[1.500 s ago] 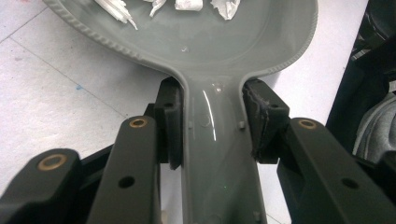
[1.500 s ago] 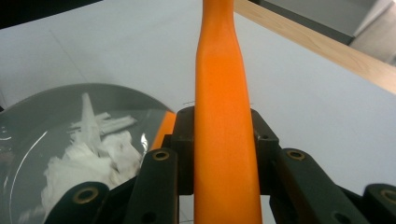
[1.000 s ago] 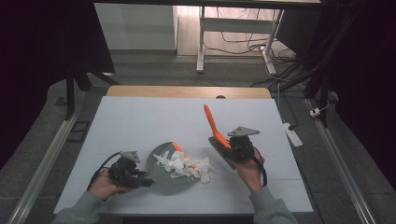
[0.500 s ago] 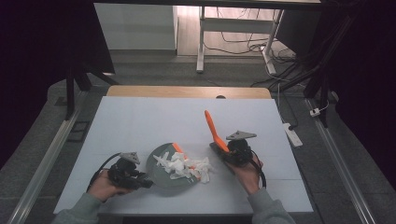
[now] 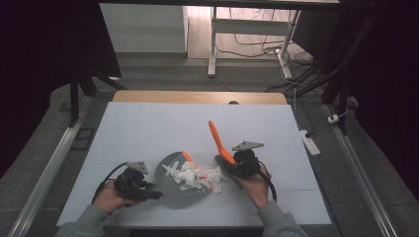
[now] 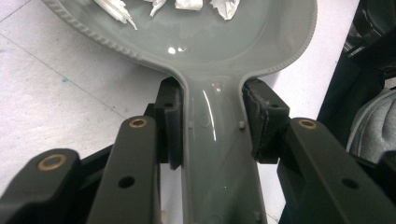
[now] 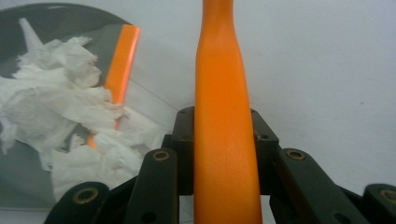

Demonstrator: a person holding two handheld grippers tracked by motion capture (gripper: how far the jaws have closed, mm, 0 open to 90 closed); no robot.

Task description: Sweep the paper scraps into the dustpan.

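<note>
I have the left gripper (image 5: 148,190) clamped on the grey dustpan's (image 6: 219,42) handle and the right gripper (image 5: 232,165) clenched on the orange brush (image 7: 224,135), sweeping torn paper (image 5: 192,175) onto the pan at the table's (image 5: 148,128) near edge; next, nudge the stragglers inward.

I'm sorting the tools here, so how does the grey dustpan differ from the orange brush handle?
The glossy grey plastic dustpan lies flat, broad and shallow, holding torn white paper scraps; the orange plastic brush handle is slim and slants upward. Both are clamped in a gripper.
</note>
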